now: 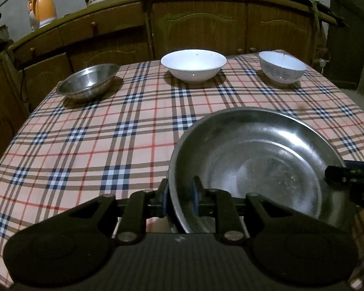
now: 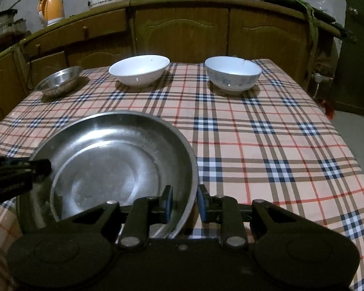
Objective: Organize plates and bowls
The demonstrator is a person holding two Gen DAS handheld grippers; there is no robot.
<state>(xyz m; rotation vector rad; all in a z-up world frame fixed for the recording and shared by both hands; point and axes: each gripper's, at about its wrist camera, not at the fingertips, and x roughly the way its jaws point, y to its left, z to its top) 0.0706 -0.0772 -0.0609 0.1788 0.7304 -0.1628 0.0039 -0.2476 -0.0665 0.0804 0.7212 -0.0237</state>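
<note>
1. Left wrist view: the left gripper (image 1: 180, 197) straddles the near left rim of the large steel plate (image 1: 262, 160). One blue pad is outside the rim and one inside; a small gap shows at the inner pad, so the jaws stand slightly apart and do not clamp.
2. Same view: the plate is on the checked tablecloth (image 1: 85, 145), near side, right of centre. The right gripper (image 1: 337, 173) reaches its right rim.
3. Far side, from left to right: a small steel bowl (image 1: 88, 83), a wide white bowl (image 1: 193, 65) and a patterned white bowl (image 1: 282, 67), well apart.
4. Right wrist view: the right gripper (image 2: 185, 205) straddles the plate's (image 2: 114, 155) near right rim, with a gap at its outer pad; it is not clamped.
5. Same view: the left gripper (image 2: 40, 167) is at the plate's left rim. I cannot tell its jaws here.
</note>
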